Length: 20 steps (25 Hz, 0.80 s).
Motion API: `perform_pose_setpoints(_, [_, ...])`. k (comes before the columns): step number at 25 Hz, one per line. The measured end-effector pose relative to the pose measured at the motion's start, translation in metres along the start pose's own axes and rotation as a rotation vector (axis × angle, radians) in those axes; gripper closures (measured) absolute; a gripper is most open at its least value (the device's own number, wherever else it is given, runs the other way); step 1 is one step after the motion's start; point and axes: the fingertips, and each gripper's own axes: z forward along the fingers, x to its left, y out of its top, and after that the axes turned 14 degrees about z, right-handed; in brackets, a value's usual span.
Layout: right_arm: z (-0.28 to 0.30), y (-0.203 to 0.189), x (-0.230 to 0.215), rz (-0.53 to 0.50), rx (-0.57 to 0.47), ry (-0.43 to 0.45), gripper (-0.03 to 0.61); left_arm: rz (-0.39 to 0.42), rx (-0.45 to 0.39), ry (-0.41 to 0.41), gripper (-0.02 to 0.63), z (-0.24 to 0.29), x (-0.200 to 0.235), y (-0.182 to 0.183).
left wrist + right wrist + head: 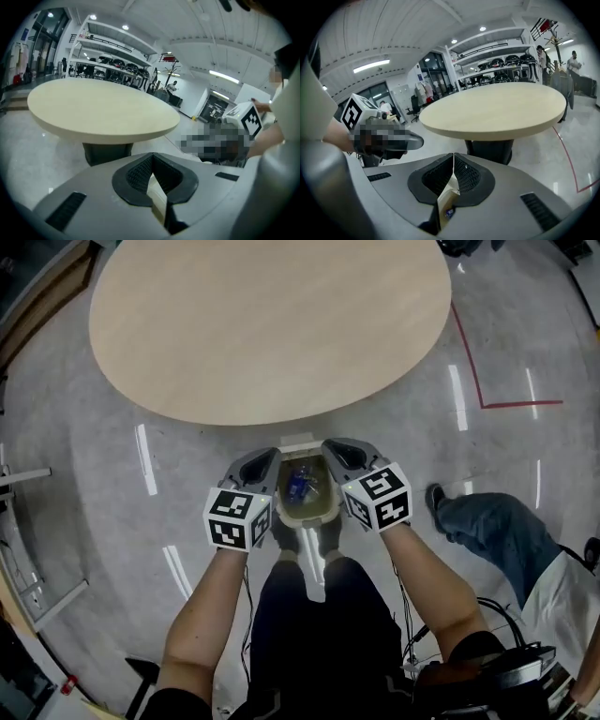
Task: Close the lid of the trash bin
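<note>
Trash bin point(302, 518) stands open on floor point(525, 352), just ahead of operator's shoes point(285, 538), betw. both tongs; lid point(298, 440) appears to stand up at far rim. L tongs point(152, 157) and R tongs point(453, 155): tips pressed together, nothing pinched; bin interior shows thru gap below tips. Recommended: keep tips together, use as blunt pusher; hook one tip behind lid's top edge; draw toward operator; lower w/ control. Bin probably light, may shift; steady rim w/ other tongs.
</note>
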Motion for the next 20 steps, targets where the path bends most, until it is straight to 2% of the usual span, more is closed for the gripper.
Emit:
perform_pose_setpoints(5, [0.04, -0.028, -0.024, 0.035, 0.079, -0.026, 0.568, -0.067, 0.067, -0.003, 0.623, 0.038, 0.016, -0.032])
perform_pose_setpoints(11, [0.072, -0.049, -0.05, 0.082, 0.121, -0.06, 0.568, -0.079, 0.115, -0.009, 0.623, 0.07, 0.03, -0.056])
perform_pose_setpoints(14, [0.075, -0.057, -0.054, 0.111, 0.123, -0.061, 0.568, -0.08, 0.147, -0.035, 0.623, 0.078, 0.024, -0.069])
perform_pose_setpoints(20, [0.056, -0.082, -0.047, 0.131, 0.143, -0.058, 0.568, -0.109, 0.159, -0.066, 0.623, 0.064, 0.0, -0.094])
